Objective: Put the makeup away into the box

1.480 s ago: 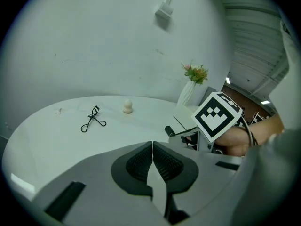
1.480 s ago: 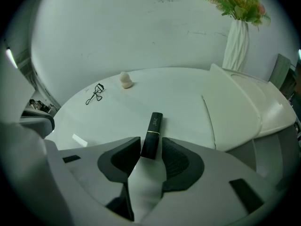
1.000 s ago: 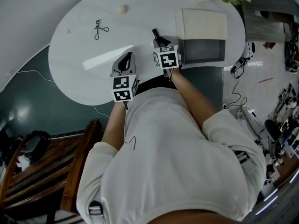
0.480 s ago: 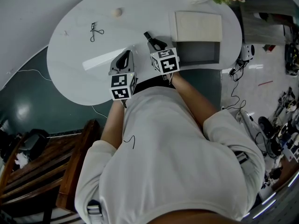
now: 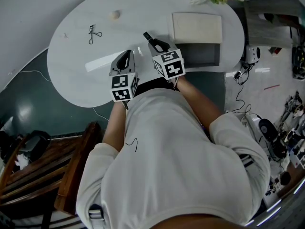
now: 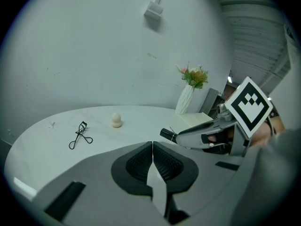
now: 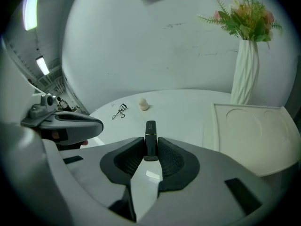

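A black lipstick tube (image 7: 150, 138) is clamped between the pads of my right gripper (image 7: 150, 150) and sticks out ahead of them. In the head view that right gripper (image 5: 156, 44) hangs above the white table, left of the open grey box (image 5: 200, 55), whose pale lid (image 5: 197, 27) lies flat behind it. My left gripper (image 5: 127, 56) hovers beside it, jaws shut with nothing between them (image 6: 152, 146). An eyelash curler (image 5: 92, 32) and a small beige sponge (image 5: 114, 15) lie on the far left part of the table.
A white vase of flowers (image 7: 245, 76) stands at the table's far edge by the lid. The oval table (image 5: 76, 80) has a curved near edge against the person's body. A wooden chair (image 5: 57, 175) is at lower left; cables and gear cover the floor at right.
My right gripper has risen off the table with the lipstick tube and tilted a little. The left gripper has drifted slightly forward. Curler, sponge and box lie as before.
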`<state>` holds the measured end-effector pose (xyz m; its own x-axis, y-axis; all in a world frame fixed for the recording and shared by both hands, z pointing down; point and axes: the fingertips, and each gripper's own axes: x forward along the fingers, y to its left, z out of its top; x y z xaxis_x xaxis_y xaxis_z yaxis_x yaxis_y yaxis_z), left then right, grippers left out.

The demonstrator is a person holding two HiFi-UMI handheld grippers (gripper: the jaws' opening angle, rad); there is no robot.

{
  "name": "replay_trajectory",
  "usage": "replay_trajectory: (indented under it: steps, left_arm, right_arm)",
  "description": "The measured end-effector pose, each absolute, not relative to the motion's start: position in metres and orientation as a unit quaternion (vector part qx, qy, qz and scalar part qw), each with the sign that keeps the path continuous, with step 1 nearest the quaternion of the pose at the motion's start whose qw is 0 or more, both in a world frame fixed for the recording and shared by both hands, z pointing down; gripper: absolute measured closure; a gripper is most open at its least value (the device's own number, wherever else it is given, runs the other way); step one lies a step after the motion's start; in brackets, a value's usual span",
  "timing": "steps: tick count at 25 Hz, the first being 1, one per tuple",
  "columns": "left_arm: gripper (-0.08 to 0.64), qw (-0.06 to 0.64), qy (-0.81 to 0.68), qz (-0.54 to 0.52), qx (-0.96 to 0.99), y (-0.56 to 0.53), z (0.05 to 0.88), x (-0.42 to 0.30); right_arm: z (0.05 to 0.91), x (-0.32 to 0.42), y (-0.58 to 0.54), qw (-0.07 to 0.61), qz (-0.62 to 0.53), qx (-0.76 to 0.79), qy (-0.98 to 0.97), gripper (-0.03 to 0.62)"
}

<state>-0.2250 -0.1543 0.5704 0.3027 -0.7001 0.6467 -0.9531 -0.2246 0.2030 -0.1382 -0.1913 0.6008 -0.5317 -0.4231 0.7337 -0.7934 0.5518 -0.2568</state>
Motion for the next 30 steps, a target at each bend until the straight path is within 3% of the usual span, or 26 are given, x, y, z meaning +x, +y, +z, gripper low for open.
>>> replay_trajectory:
  steps: [30]
  left_arm:
    - [0.538,0.26,-0.487,0.221,0.804,-0.181,0.555,-0.098]
  right_arm:
    - [0.545,-0.013,-0.189,0.268,0.254,0.389,-0.844,0.502]
